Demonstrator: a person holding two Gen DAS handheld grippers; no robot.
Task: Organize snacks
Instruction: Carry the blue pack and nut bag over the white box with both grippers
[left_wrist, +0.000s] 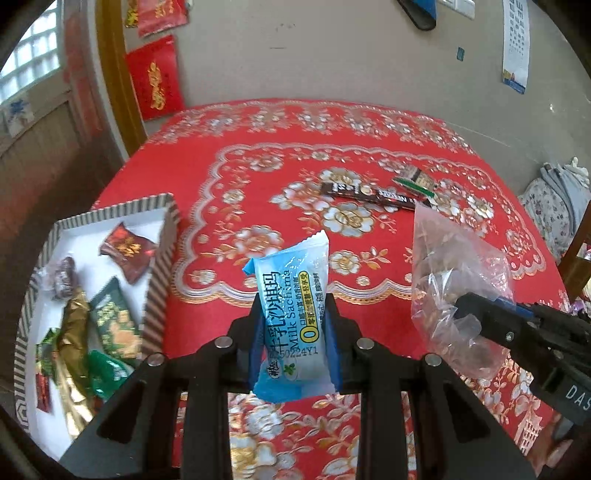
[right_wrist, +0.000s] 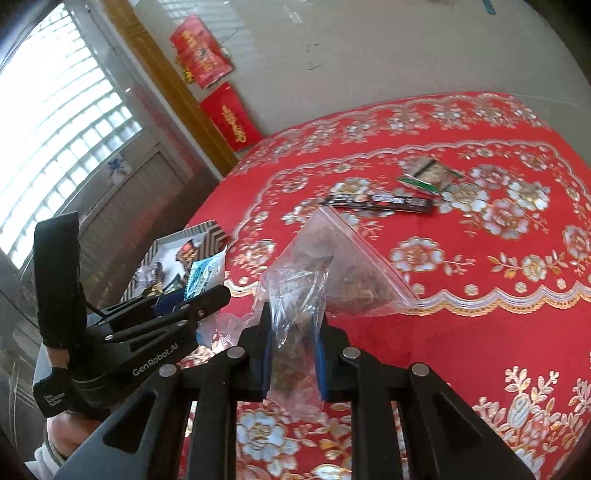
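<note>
Left tool (left_wrist: 293, 325) clamps the blue Milk Sachima packet (left_wrist: 291, 314) upright, lifted off the tabletop (left_wrist: 461, 266), just right of the striped box (left_wrist: 162, 258), probably bound for it w/ the other snacks. Right tool (right_wrist: 293, 343) pinches the clear zip bag (right_wrist: 325, 273), further right of box. Dark stick pack (left_wrist: 373, 195) & small packet (left_wrist: 415, 181) wait beyond.

Black grippers (left_wrist: 295, 325) (blue pads (right_wrist: 320, 363))

A home: floral red tablecloth (left_wrist: 295, 155); red door banners (left_wrist: 155, 77) (gold lettering).
</note>
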